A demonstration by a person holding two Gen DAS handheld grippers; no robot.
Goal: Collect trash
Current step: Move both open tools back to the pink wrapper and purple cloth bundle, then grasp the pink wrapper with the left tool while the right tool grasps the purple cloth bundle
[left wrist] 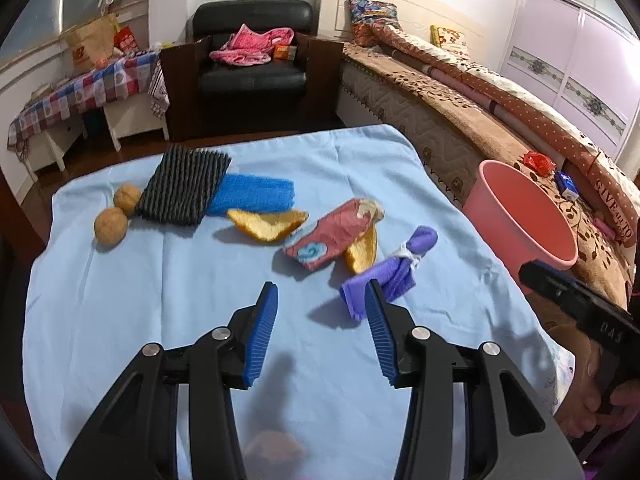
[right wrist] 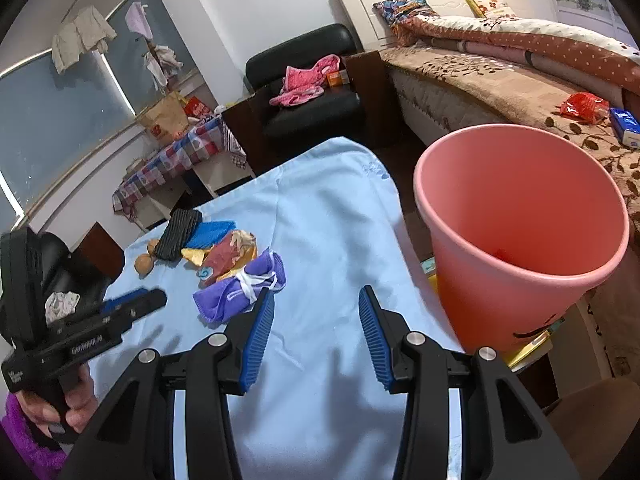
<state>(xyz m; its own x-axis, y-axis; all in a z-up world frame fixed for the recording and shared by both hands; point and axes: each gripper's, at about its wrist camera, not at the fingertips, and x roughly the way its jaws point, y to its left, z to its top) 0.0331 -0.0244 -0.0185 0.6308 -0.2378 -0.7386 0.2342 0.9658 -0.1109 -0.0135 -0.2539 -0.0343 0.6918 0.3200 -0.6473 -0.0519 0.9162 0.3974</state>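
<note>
On the light blue cloth (left wrist: pixel 160 300) lie two walnuts (left wrist: pixel 111 226), a black foam net (left wrist: pixel 184 188), a blue foam net (left wrist: pixel 252 196), orange peels (left wrist: pixel 268 224), a red snack wrapper (left wrist: pixel 332 236) and a knotted purple bag (left wrist: pixel 396 270). My left gripper (left wrist: pixel 322 292) hovers open above the cloth, its right finger just in front of the purple bag. The pink bin (right wrist: pixel 520 240) stands off the table's right edge. Near it my right gripper (right wrist: pixel 316 300) is open with nothing between its fingers, and the purple bag (right wrist: pixel 240 288) lies just left of its left finger.
A bed (left wrist: pixel 480 92) with a brown cover runs along the right. A black armchair (left wrist: pixel 252 68) with pink clothing stands behind the table, and a side table with a checked cloth (left wrist: pixel 80 92) sits at the left. A hand (right wrist: pixel 76 400) holds the left gripper's handle.
</note>
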